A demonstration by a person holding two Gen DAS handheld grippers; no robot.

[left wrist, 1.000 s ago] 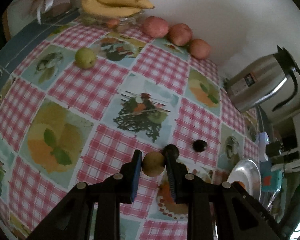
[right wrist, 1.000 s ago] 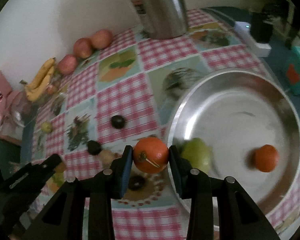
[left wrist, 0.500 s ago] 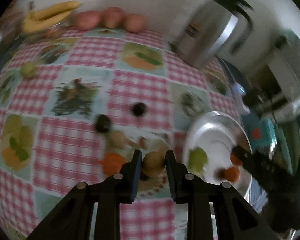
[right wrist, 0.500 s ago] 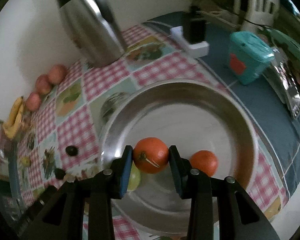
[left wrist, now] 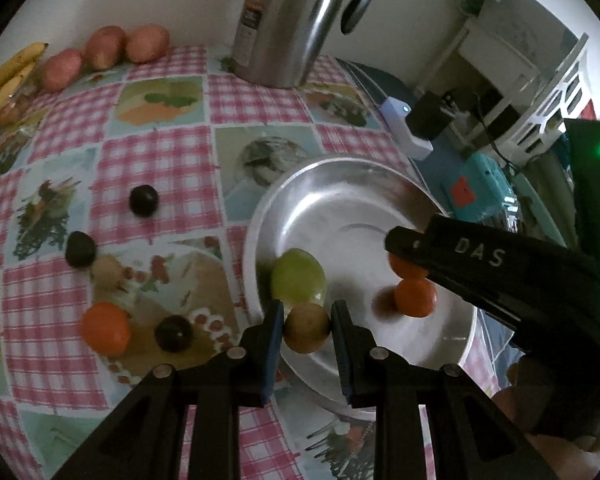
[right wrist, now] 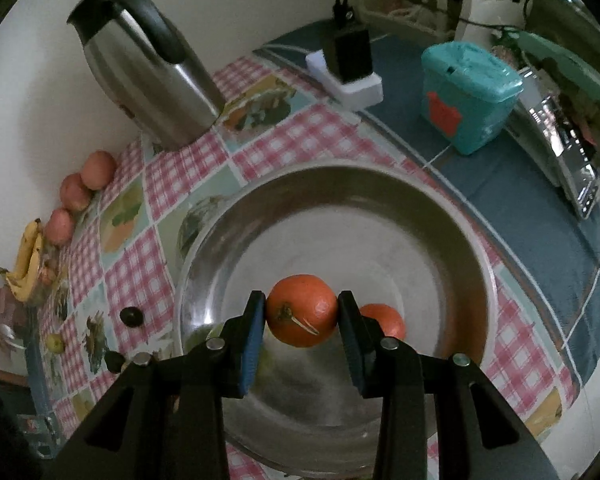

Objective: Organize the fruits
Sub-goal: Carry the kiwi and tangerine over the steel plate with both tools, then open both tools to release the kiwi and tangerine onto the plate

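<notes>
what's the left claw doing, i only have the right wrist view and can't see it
Observer: The left claw is shut on a small yellow-brown fruit, above the near rim of the steel bowl.
Operator: any oranges out on the cloth, none show here
Observer: Yes, one orange lies on the checked tablecloth, close beside a dark round fruit. In the left wrist view both are to the left of the bowl.
</notes>
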